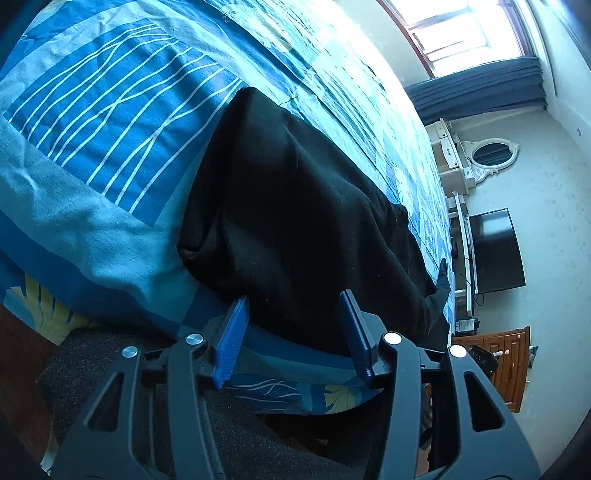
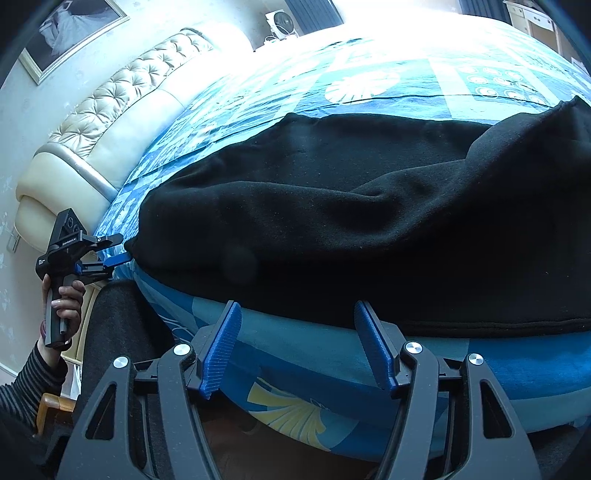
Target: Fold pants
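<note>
A: We're looking down both cameras now, and the black pants (image 1: pixel 295 206) lie spread across the blue patterned bedspread (image 1: pixel 96 118), near the edge of the bed closest to us.

B: We see them in the right wrist view too, a long dark mass with its hem running just beyond the right gripper (image 2: pixel 297 314). Those blue fingers (image 2: pixel 221 350) stand wide apart, nothing between them, just short of the cloth.

A: Same on our side. The left gripper (image 1: pixel 295 302) has its jaws spread open, with its tips right at the near edge of the pants; we can't tell whether they touch the fabric.

B: From the right wrist camera we pick out the left gripper at the far left, held in the left hand (image 2: pixel 64 299), its blue tip right at the end of the pants. Whether it touches, we can't say.

A: Around the room we see a cream tufted headboard (image 2: pixel 122 107), a window (image 1: pixel 461 33) with dark curtains, a television (image 1: pixel 496 251) and an oval mirror (image 1: pixel 489 153) against the wall.
</note>
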